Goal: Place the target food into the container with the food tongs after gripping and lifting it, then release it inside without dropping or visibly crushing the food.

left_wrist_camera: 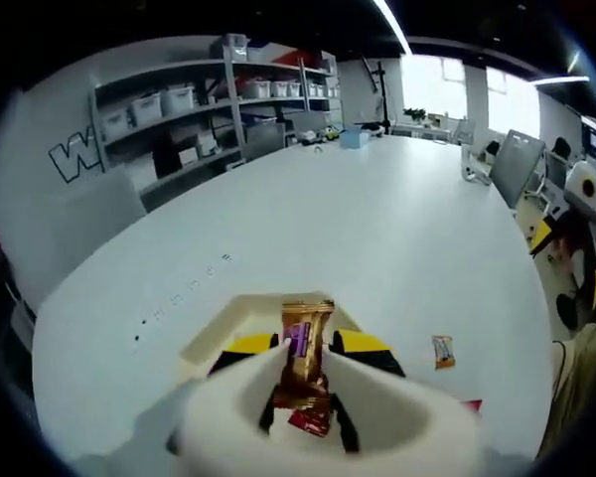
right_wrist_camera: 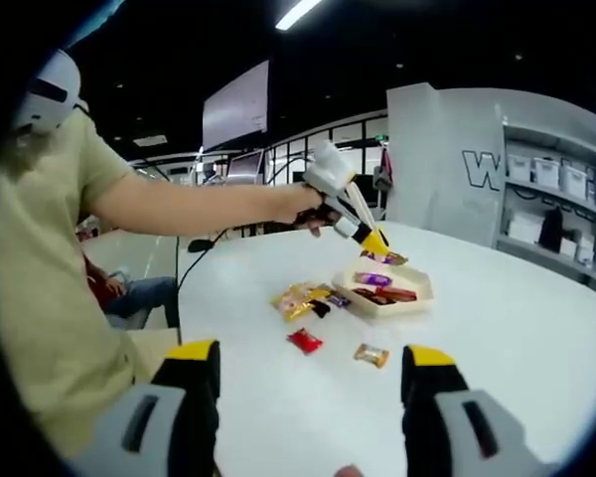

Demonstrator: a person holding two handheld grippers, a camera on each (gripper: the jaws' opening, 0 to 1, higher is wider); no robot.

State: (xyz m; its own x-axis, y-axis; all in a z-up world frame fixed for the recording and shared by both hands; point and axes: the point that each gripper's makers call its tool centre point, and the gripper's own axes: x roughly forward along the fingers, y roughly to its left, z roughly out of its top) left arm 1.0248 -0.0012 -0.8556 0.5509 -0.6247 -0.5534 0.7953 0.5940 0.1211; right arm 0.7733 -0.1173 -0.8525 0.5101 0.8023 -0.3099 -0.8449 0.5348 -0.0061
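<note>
Right gripper (right_wrist_camera: pixel 318 383) jaws rise at 6 o'clock in the right gripper view, yellow-tipped, set wide apart with nothing between them. Past them on the white table (right_wrist_camera: pixel 536 328): a red candy (right_wrist_camera: pixel 305 341) and an orange-wrapped candy (right_wrist_camera: pixel 372 354) nearest, then a small heap of wrapped sweets (right_wrist_camera: pixel 303 299) just beside the cream tray (right_wrist_camera: pixel 413 294), which already holds a few pieces. At 12 o'clock above the tray the left gripper (right_wrist_camera: pixel 377 245) hangs from the person's hand (right_wrist_camera: pixel 313 211), jaws closed on a gold-wrapped bar (right_wrist_camera: pixel 389 258) held over the tray.

Left gripper view — gold-wrapped bar (left_wrist_camera: pixel 303 348) clamped upright between the yellow-tipped jaws at 6 o'clock, the white gripper body covering its lower end; a red wrapper beneath it is partly hidden. Tray (left_wrist_camera: pixel 233 323) directly behind, its contents hidden. One loose candy (left_wrist_camera: pixel 443 350) at 3 o'clock on the table; a red edge at 4 o'clock is cut off. Shelving (left_wrist_camera: pixel 194 124) with bins far off at 11 o'clock; labels unreadable.
</note>
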